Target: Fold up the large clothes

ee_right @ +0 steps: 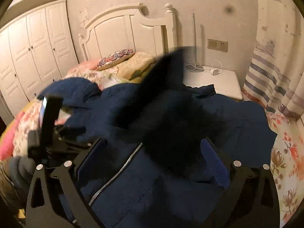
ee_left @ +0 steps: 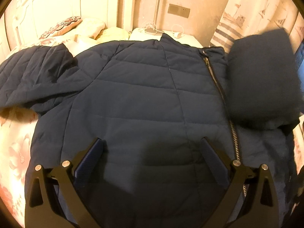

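The jacket (ee_left: 144, 95) lies spread on the bed (ee_left: 13, 138), collar toward the nightstand (ee_right: 214, 81). One sleeve (ee_left: 34, 76) extends left; the other sleeve (ee_left: 264, 79) hangs blurred at the right. Pillows (ee_right: 115, 58) sit against the headboard (ee_right: 123, 26). A wardrobe (ee_right: 32, 51) stands left of it.

A white bed headboard (ee_right: 125, 28) stands at the upper middle of the frame. White wardrobe doors (ee_right: 32, 51) fill the upper left. A white bedside table (ee_right: 218, 81) sits to the right (a lamp pole (ee_right: 194, 38) stands on it). A striped curtain (ee_right: 273, 72) hangs at the right. The light is warm and yellow.
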`<state>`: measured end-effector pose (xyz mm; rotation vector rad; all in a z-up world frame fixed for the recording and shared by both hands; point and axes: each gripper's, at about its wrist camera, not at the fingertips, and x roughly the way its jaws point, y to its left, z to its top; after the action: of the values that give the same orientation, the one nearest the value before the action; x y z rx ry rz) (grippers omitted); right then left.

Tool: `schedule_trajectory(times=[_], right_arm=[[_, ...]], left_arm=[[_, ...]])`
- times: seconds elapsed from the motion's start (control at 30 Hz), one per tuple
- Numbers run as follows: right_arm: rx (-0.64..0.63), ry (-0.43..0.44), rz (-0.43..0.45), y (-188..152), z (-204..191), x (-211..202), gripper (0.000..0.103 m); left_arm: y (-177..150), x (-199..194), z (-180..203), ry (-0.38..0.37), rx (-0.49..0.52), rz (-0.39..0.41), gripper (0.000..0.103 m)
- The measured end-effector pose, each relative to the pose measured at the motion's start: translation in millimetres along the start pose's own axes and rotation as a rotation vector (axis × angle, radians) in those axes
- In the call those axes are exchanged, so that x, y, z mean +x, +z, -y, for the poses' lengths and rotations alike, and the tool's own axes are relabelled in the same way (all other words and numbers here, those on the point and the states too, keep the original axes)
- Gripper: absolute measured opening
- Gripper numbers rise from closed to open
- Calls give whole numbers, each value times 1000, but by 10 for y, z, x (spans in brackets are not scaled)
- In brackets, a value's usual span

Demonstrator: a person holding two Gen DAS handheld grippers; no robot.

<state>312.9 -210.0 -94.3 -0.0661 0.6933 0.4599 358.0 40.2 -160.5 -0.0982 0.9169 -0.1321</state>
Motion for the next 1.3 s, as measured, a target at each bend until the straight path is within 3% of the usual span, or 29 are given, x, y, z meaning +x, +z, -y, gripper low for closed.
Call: schedule_trajectory(times=[0.1,0.17,0.33,0.4,0.5,0.57,0.63,0.67,0.73,0.77,0.8,0.97,1.0,1.1,1.2,1.3], right_arm=[[85,-4,58,-126,154,-157,86],[158,-45,89,-255,363,-366,86],[233,-163,22,-693,631,-352,79],[283,-193,-17,-838,728,-240,78],[309,-198,-35,-883,776,-156,78],[317,-182,-37,-914,802,-144,78],[334,-164,-25,-940,825,-162,78],[345,-153,-21,-942,848,-162,78],[363,-138,-12,-948,876,-176,78],[367,-135,-9,-946,862,-189,78],[370,-134,-8,-937,856,-195,78],[374,-134,-8,-930,839,-200,79],[375,-133,-10,-928,839,-198,79],[376,-132,-9,-928,836,-199,79],[375,-128,-6,-934,842,-202,79],[378,-126,-6,-939,846,-202,79]], left_arm=[[-13,-38,-36,-25,-24,14,101],[-19,-77,-60,-51,-43,28,101],[2,-77,-15,-143,-35,13,101],[77,-41,-70,-203,-86,-3,101],[235,70,-283,-278,-249,-27,100],[368,165,-384,-281,-335,-30,100],[493,287,-369,-266,-356,-39,98],[557,345,-312,-256,-338,-42,93],[635,441,-169,-240,-287,-64,50],[653,435,-122,-236,-277,-63,44],[677,383,-65,-250,-259,-47,26],[808,-296,95,-267,-171,147,16],[881,-502,72,-260,-161,204,16],[1003,-780,-60,-206,-143,270,16],[1003,-703,-279,-100,-129,224,16],[741,-452,-541,-20,-172,135,16]])
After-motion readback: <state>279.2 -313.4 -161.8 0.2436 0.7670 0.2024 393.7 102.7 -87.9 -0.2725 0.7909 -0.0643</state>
